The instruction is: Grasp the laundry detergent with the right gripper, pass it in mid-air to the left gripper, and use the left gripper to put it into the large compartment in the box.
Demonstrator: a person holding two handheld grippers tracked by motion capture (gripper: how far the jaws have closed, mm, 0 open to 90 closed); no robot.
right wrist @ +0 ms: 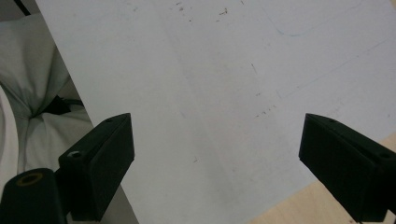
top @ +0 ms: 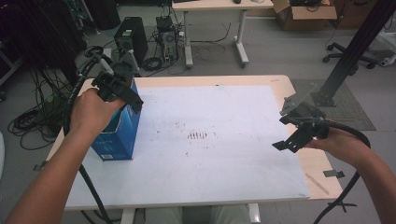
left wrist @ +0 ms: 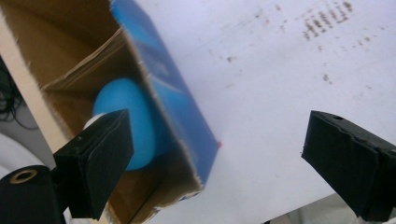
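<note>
A blue cardboard box [top: 120, 133] stands upright near the table's left edge, its top open. In the left gripper view the box [left wrist: 182, 100] shows its brown inside, and a light blue rounded object [left wrist: 133, 119] lies in it. My left gripper [top: 122, 88] hovers over the box's open top, jaws wide apart and empty [left wrist: 217, 158]. My right gripper [top: 292, 140] hangs above the table's right side, open, with nothing between its jaws [right wrist: 215, 163].
A white sheet [top: 210, 140] with small dark marks [top: 197, 136] covers most of the wooden table [top: 322, 163]. Behind the table stand a computer tower [top: 131, 39], tangled cables [top: 32, 121], another desk [top: 219, 5] and a black slanted post [top: 355, 46].
</note>
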